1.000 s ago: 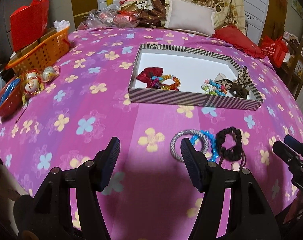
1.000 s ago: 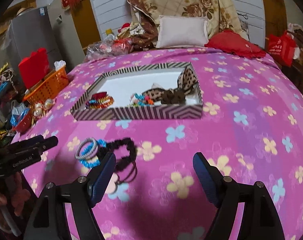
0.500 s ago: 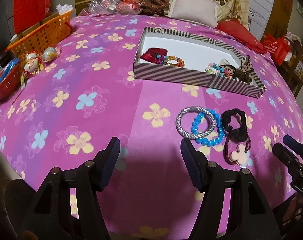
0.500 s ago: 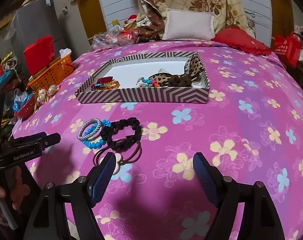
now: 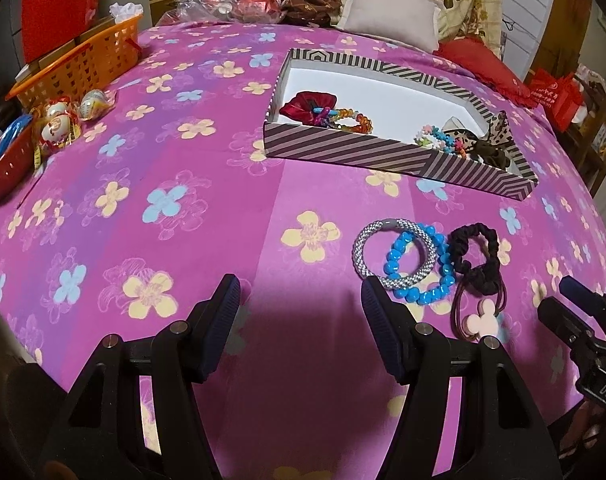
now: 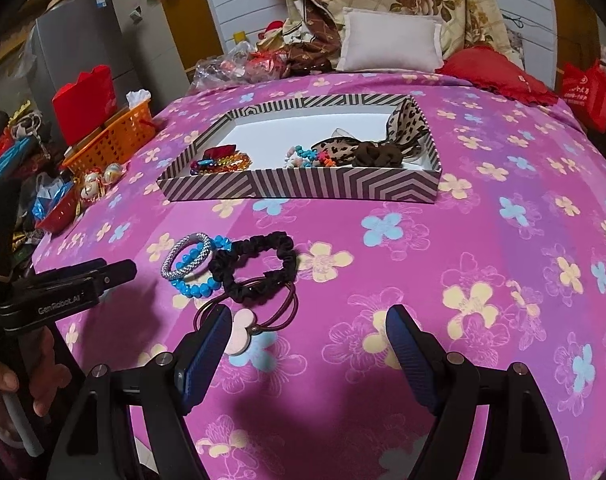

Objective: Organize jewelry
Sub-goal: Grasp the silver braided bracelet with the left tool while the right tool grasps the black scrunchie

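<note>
A striped box sits on the pink flowered cloth and holds a red bow, bead bracelets and a leopard-print bow. In front of it lie a silver bracelet, a blue bead bracelet, a black scrunchie and a brown hair tie with a pink charm. My left gripper is open and empty, just left of the bracelets. My right gripper is open and empty, its left finger beside the pink charm.
An orange basket, a red basket and wrapped toy eggs stand at the left edge. Pillows and bags lie at the back. The cloth drops away at the near edge.
Both grippers have tilted down and moved closer to the loose jewelry, which now sits higher and larger in both views. Both stay open.
</note>
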Available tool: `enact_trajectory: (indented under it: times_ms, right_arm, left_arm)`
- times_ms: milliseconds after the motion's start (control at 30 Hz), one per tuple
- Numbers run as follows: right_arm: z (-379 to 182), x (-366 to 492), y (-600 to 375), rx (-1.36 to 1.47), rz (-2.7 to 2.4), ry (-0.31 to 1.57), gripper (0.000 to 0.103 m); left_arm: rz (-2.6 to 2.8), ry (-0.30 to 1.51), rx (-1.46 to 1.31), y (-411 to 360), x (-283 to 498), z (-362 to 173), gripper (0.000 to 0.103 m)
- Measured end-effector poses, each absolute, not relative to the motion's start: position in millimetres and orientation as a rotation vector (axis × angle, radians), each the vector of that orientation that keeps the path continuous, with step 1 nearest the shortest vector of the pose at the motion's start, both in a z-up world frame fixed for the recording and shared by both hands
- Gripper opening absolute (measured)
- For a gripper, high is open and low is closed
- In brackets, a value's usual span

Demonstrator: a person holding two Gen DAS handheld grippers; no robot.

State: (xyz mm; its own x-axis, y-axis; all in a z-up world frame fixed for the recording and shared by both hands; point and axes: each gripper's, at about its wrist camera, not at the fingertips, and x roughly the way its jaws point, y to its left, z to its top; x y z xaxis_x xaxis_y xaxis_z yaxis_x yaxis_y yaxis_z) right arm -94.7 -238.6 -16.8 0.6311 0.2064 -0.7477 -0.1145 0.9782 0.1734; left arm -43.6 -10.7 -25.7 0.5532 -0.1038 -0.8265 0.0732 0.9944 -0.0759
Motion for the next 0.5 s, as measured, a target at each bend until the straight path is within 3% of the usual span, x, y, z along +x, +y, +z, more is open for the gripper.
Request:
enact_trajectory:
  times_ms: [500]
  right_arm:
    - [-19.2,-79.9,-230.9,0.075,0.204,0.872,0.077]
  left_arm:
    - [-0.122,1.013,-0.031,-12.1,-20.6,-34.1,0.063]
